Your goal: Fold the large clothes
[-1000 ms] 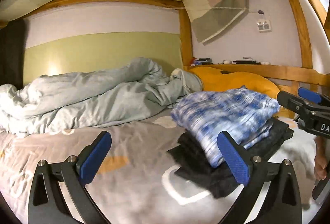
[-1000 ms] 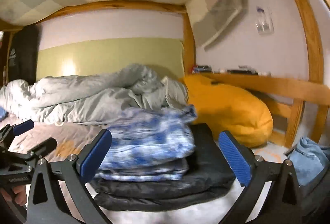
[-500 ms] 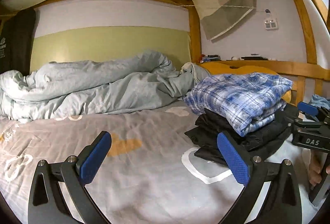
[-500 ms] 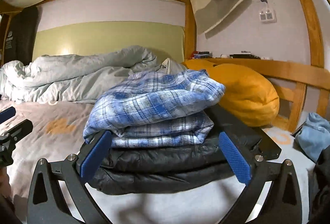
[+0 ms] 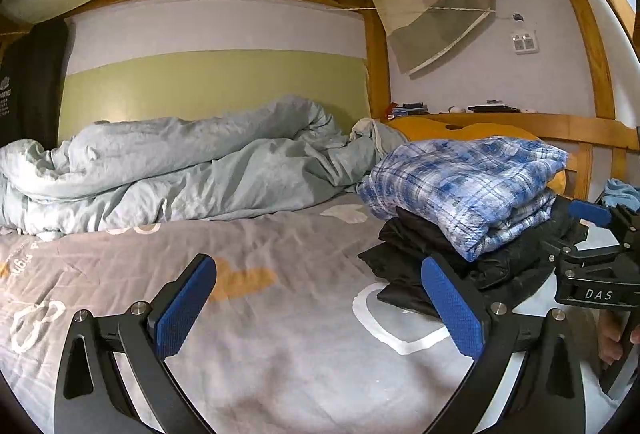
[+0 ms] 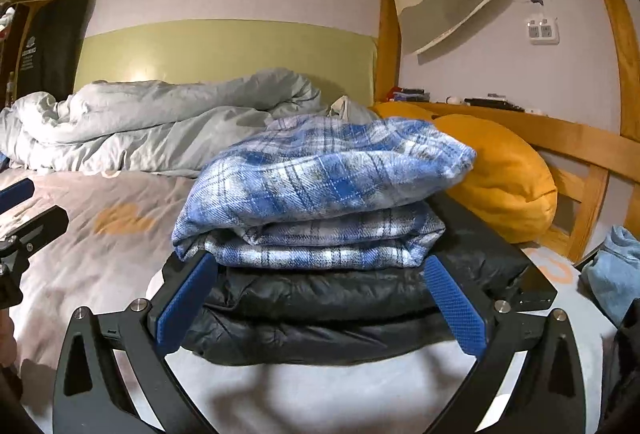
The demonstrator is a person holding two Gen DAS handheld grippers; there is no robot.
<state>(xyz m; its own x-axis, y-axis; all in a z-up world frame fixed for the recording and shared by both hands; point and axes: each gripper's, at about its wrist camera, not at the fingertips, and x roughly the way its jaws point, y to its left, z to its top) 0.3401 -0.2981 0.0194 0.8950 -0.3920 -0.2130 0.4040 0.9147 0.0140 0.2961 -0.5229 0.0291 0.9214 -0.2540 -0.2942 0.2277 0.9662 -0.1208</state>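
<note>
A folded blue plaid shirt (image 5: pixel 460 186) (image 6: pixel 320 178) lies on top of a folded black puffer jacket (image 5: pixel 436 262) (image 6: pixel 320 306), stacked on the grey bed sheet (image 5: pixel 260 314). My right gripper (image 6: pixel 320 304) is open, low at the front of the stack, with its blue pads at either side of the jacket's front edge. In the left wrist view the right gripper (image 5: pixel 580 234) shows at the stack's right side, a hand (image 5: pixel 610 338) below it. My left gripper (image 5: pixel 320 308) is open and empty over bare sheet, left of the stack; it also shows as the left gripper (image 6: pixel 24 208) at the frame's edge.
A crumpled pale duvet (image 5: pixel 180 170) runs along the back wall. An orange pillow (image 6: pixel 504 170) sits behind the stack against the wooden bed rail (image 6: pixel 580 146). A light blue garment (image 6: pixel 616 270) lies at the right. A shelf (image 5: pixel 500 112) holds small items.
Both views have steadied and dropped lower. My right gripper has come in close to the stack's front. The plaid shirt, blurred a second ago, now rests still on the jacket.
</note>
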